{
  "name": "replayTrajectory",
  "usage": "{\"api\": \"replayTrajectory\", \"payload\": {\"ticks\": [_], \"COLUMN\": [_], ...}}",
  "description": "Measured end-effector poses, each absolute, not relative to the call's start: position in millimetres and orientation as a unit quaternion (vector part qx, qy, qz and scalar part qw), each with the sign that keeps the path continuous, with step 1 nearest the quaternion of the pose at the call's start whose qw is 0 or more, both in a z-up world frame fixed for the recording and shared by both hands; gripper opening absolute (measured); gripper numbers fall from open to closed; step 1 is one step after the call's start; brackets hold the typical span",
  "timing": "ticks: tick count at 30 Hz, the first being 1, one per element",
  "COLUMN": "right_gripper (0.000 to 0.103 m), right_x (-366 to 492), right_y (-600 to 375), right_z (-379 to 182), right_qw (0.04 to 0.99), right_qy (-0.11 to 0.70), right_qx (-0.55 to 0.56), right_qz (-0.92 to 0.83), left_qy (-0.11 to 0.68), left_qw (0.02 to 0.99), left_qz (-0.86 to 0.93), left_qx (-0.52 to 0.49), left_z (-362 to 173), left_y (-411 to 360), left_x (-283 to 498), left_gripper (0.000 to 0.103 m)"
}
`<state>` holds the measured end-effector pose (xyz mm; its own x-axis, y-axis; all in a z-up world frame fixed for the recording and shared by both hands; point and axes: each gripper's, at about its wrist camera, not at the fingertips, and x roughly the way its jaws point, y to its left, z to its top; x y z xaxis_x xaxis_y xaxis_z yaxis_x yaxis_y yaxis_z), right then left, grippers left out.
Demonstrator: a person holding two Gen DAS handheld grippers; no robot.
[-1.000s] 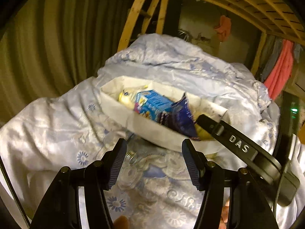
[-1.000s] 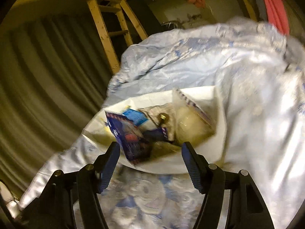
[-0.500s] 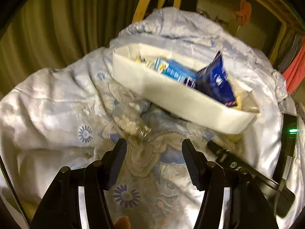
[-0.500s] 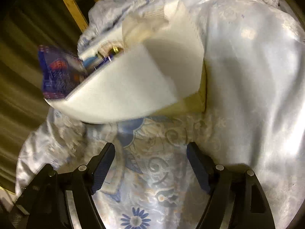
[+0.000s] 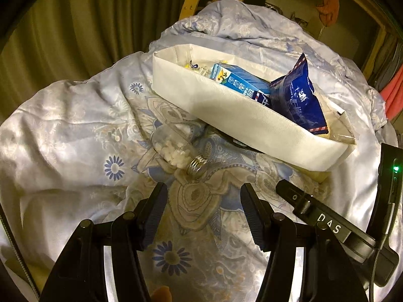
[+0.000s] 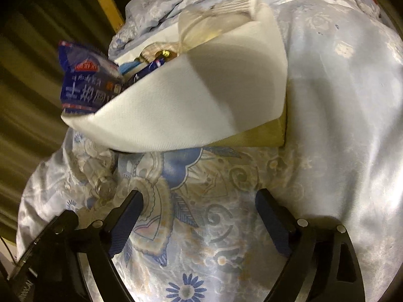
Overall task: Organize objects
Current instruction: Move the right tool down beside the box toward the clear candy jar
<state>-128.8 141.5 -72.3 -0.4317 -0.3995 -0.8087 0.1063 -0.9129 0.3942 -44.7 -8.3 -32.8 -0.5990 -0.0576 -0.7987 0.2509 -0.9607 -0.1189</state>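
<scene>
Bottle: clear plastic bottle of white pellets (image 5: 176, 151) on the floral quilt (image 5: 75, 136), outside the white fabric bin (image 5: 241, 123).
Bearing: eleven o'clock from the left gripper (image 5: 202, 214), cap toward it.
Claws: both spread, empty.
Nearer: left; right gripper (image 6: 199, 216) sees it at ten o'clock.

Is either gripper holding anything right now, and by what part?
Nothing is held. Left gripper and right gripper are both open and empty above the floral quilt.

dim yellowish light, glare on the shiny quilt (image 5: 63, 136), fisheye-dark corners, slight blur.
</scene>
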Motion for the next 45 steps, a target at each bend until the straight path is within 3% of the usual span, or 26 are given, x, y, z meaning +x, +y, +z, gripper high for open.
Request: {"api": "replayTrajectory", "payload": {"ticks": [6,8,10,15,29,42,43,45], "right_gripper": [0.089,0.068,0.062,0.062,0.063,0.063,0.053,0.050], "right_x": [-122.0,-119.5,-117.2,-116.6,-174.4,-213.6,-212.0,-207.0], "right_y": [128.9,125.5,122.2,105.3,33.1,-50.0,-51.1,-52.3], "right_z": [-65.8,-59.9,-54.0,-39.0,-46.2,-68.4,-69.3,-70.2], "right_qw": [0.165,0.188,0.220,0.263,0.349,0.280,0.286,0.298], "right_qy": [-0.095,-0.095,-0.102,-0.091,-0.170,-0.033,-0.031,-0.019], "right_qx": [0.499,0.483,0.469,0.449,0.540,0.624,0.624,0.622], "right_qz": [-0.845,-0.850,-0.850,-0.849,-0.747,-0.729,-0.727,-0.724], "left_qy": [0.115,0.128,0.151,0.202,0.223,0.205,0.204,0.202], "left_qw": [0.091,0.097,0.105,0.129,0.173,0.199,0.200,0.201], "left_qz": [-0.899,-0.903,-0.905,-0.896,-0.890,-0.893,-0.894,-0.893], "left_qx": [0.414,0.397,0.383,0.373,0.358,0.347,0.346,0.348], "left_z": [-24.8,-20.1,-16.5,-18.5,-19.9,-10.7,-10.4,-11.1], "left_y": [-10.7,-16.1,-24.5,-46.5,-62.5,-64.6,-64.4,-64.3], "left_x": [-40.1,-36.0,-31.1,-25.9,-18.0,-12.4,-12.6,-13.4], "left_gripper": [0.059,0.059,0.059,0.057,0.052,0.052,0.052,0.052]}}
